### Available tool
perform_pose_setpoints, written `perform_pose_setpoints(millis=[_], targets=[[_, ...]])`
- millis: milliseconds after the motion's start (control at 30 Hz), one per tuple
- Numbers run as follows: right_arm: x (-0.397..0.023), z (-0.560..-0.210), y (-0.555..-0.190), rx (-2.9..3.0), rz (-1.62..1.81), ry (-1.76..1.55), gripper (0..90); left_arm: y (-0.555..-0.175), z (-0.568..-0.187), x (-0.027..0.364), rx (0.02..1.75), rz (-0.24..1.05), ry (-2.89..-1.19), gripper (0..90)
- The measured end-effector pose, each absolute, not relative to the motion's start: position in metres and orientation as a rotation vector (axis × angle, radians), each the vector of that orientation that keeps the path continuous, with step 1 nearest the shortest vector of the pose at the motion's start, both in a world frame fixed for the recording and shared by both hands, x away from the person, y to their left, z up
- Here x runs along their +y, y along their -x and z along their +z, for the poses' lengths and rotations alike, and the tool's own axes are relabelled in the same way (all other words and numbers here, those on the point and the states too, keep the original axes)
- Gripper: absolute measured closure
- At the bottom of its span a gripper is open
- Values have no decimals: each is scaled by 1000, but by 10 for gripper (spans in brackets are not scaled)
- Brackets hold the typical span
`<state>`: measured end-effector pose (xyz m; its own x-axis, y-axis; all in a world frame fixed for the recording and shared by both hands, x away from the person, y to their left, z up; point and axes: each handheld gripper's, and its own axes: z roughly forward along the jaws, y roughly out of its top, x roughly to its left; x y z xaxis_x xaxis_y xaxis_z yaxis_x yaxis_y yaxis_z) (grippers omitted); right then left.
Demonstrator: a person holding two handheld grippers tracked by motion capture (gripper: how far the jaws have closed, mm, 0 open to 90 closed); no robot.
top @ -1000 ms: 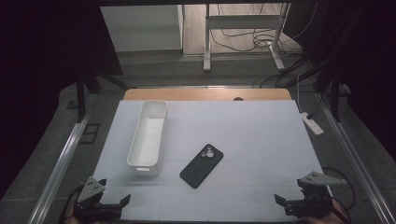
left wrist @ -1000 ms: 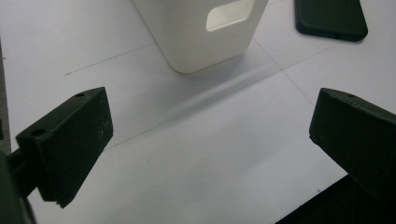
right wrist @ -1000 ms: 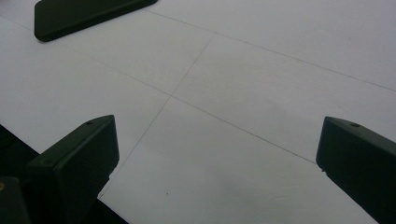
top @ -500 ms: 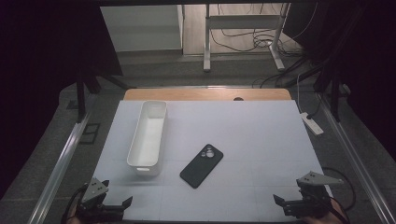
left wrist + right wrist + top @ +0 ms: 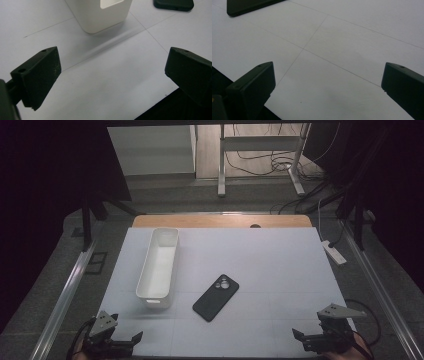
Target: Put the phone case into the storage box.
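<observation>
The white table [image 5: 280,270] stretches ahead of both tongs. The white bin [image 5: 160,265] stands just ahead of the left gripper [image 5: 131,340], whose jaws gape wide on nothing. The black phone [image 5: 216,297] lies between the two, farther in. The right gripper [image 5: 299,336] is equally wide open, empty, at the table's near edge.

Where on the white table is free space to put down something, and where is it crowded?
Free: the wide right part between the black phone and the table edge, and the front strip between both grippers. Crowded: left of centre, where the white bin and phone lie close, apart.
</observation>
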<state>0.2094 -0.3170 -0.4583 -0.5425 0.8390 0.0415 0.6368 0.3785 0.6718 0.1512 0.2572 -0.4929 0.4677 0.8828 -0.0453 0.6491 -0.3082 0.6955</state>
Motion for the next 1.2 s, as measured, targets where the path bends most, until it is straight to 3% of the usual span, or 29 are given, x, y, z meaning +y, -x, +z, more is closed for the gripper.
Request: perform_pose_setpoints(millis=[1200], targets=[[-276, -457, -242, 2487, 996, -1107, 0, -152, -493, 259, 1251, 437, -2057, 15]])
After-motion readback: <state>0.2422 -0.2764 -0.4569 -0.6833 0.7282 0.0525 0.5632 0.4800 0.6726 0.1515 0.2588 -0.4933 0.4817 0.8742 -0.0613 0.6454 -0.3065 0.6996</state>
